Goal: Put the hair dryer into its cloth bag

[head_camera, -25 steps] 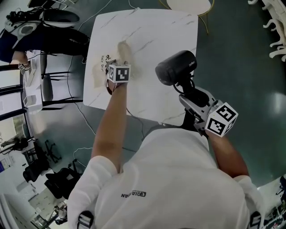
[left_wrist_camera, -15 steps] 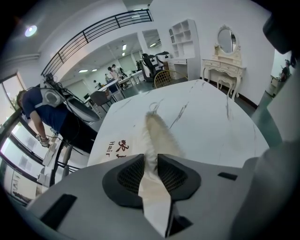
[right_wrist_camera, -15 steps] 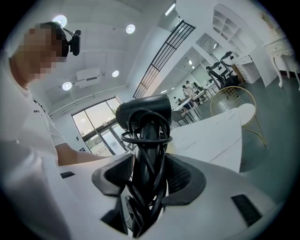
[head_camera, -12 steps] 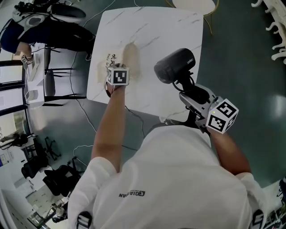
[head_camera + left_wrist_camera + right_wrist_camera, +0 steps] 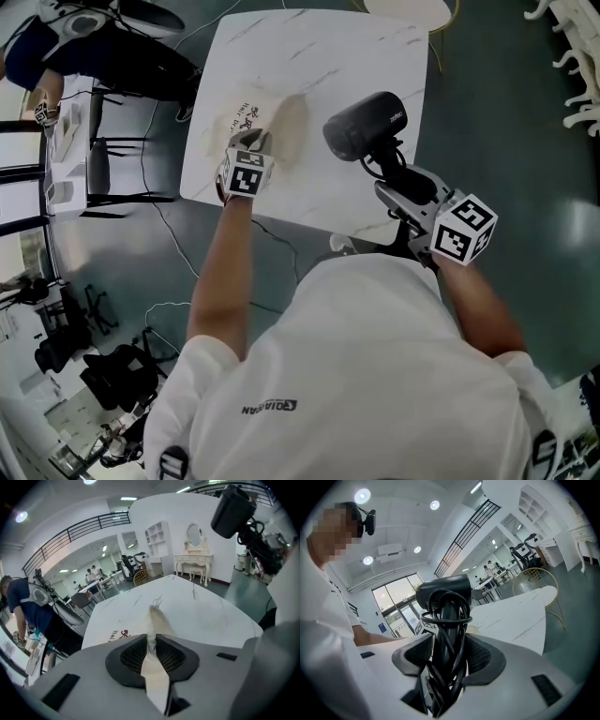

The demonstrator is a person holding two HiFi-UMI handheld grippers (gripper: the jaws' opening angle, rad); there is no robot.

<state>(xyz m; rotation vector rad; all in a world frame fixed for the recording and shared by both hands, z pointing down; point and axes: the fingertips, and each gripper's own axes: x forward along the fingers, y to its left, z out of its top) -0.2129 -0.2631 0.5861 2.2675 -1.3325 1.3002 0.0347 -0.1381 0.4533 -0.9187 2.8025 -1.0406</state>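
1. Left gripper [image 5: 249, 145] — its jaws, just closing, now pinch the bag [image 5: 289, 127], limp, light cloth lying on the surface [image 5: 356, 47]; likely best taken at its mouth hem.
2. Right gripper [image 5: 398, 183] clamps the dryer [image 5: 366, 122] by its cord-wrapped handle — rigid, probably top-heavy, held above the surface.

cloth bag [image 5: 287, 131] on table [image 5: 356, 47], left part; hair dryer [image 5: 361, 127] over table, right of cloth bag

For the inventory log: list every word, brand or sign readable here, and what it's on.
"Hair Dry": black print on the cloth bag.
Red mark beside that print: unreadable.
White brand print on the hair dryer: too small to read.
Print on the person's shirt: too blurred to read.
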